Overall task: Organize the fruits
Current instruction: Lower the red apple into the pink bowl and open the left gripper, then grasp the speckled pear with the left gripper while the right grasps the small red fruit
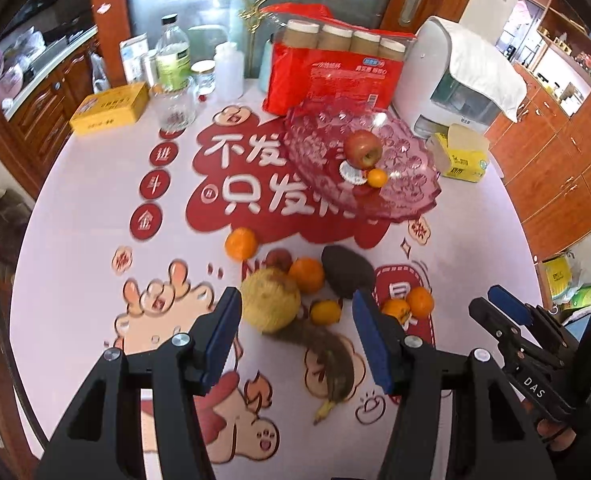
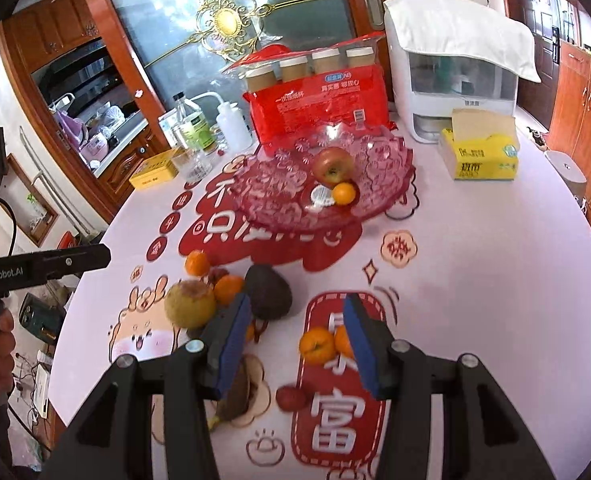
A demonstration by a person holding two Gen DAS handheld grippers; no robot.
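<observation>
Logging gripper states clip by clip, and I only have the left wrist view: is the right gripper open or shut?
Observer: Open; the right gripper has its fingers spread and holds nothing.
Operator: What is it facing?
Observer: Two oranges on the table, framed between its fingers, apparently untouched.
Operator: Any fruit hidden from me?
Observer: A small red fruit lies nearer that gripper than the oranges.

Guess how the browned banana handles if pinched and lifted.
The banana is mostly brown, so probably soft: a firm pinch could bruise or split it. Being long and curved, it may droop or swing if held at one end. Lying flat on its side, it seems unlikely to roll.
</observation>
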